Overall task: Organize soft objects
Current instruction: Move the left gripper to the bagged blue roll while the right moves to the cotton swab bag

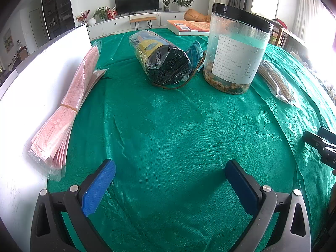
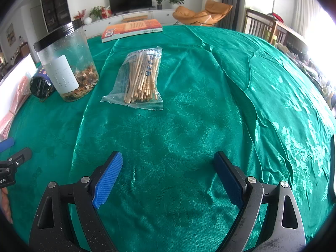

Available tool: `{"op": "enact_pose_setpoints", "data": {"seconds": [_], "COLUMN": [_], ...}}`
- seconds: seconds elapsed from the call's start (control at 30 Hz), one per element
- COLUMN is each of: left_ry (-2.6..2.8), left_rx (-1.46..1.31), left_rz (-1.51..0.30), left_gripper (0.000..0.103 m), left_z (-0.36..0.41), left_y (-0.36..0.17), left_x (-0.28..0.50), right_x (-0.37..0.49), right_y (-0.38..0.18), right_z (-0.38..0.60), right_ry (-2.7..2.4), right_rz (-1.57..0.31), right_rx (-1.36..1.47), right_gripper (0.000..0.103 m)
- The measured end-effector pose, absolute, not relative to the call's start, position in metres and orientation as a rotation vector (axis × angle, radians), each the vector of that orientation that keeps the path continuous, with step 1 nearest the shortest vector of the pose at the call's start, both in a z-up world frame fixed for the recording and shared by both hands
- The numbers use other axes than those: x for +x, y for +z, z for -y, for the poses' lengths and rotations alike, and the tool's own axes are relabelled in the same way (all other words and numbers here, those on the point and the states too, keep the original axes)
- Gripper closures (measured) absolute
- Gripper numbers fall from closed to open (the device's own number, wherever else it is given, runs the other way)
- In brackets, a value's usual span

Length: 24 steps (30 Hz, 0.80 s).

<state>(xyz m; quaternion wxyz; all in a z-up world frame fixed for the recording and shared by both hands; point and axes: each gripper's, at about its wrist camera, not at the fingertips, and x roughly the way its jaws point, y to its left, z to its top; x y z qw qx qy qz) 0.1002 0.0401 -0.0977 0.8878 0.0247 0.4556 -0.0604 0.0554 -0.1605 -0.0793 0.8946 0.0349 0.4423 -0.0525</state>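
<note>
One roll of bags (image 1: pixel 162 59) in crinkly film lies mid-counter, just left of the one jar (image 1: pixel 235 50). It looks light, squashy and slippery, so a hold across its middle seems safest. One pink banded packet (image 1: pixel 69 109) lies at the left edge; one bag of sticks (image 2: pixel 140 77) lies right of the jar. Left claw (image 1: pixel 170 185) and right claw (image 2: pixel 168 177) both gape wide and empty above the green cloth (image 2: pixel 189 126).

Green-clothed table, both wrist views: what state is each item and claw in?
Left claw: open, empty.
Right claw: open, empty.
Clear plastic jar with black lid: upright, lidded, nearly empty.
Black roll in clear wrap: lying on its side.
Clear bag of wooden sticks: lying flat.
Pink banded bag stack: lying flat.
</note>
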Motion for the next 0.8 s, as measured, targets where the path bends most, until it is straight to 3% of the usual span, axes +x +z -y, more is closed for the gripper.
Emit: {"op": "enact_pose_setpoints", "data": {"seconds": [0.53,0.6,0.8], "left_ry": [-0.132,-0.175,-0.15], "left_rx": [0.054,-0.013,-0.293], "left_rz": [-0.972,-1.018,-0.891], "left_gripper": [0.0,0.0,0.0], "left_z": [-0.04,-0.045,-0.081], "left_y": [-0.096,-0.087,-0.016], "left_x": [0.103,0.113,0.18], "right_x": [0.055,0.055,0.055], "right_y": [-0.079,-0.079,-0.079], "right_z": [0.161,0.161,0.161], "right_ry": [-0.109,-0.109,-0.109], "right_rz": [-0.917,-0.917,-0.917], "right_rx": [0.072,0.073,0.072], "right_gripper": [0.012,0.012,0.012]}}
